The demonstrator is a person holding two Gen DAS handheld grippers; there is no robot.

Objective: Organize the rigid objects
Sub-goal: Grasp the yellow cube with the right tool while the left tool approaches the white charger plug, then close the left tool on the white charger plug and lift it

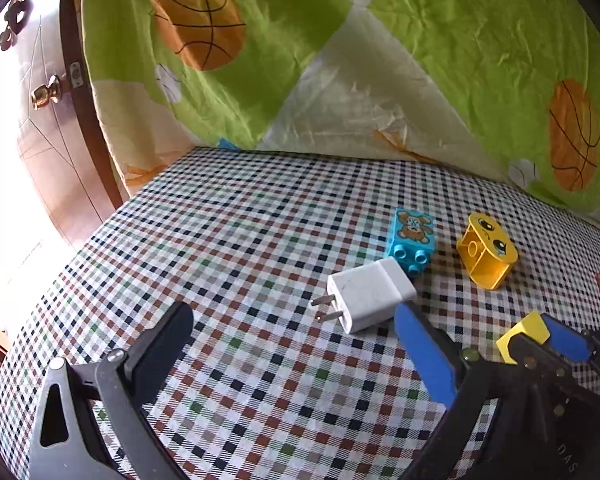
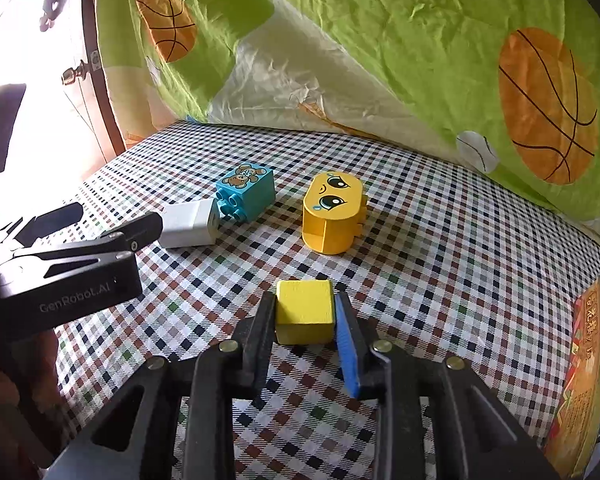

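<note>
Right gripper (image 2: 305,312) jaws clamping yellow cube (image 2: 305,311), box (image 2: 580,364) cut off, print perhaps Chinese

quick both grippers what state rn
left gripper: open, holding nothing, white plastic charger plug by its blue-padded finger
right gripper: closed on small yellow wooden cube

The left gripper (image 2: 118,218) carries the words "GenRobot.AI" in pale letters along its black body. At the right edge of the checked table (image 2: 440,240), a printed box (image 2: 580,368) shows Chinese characters, probably a title, too blurred to read.
</note>
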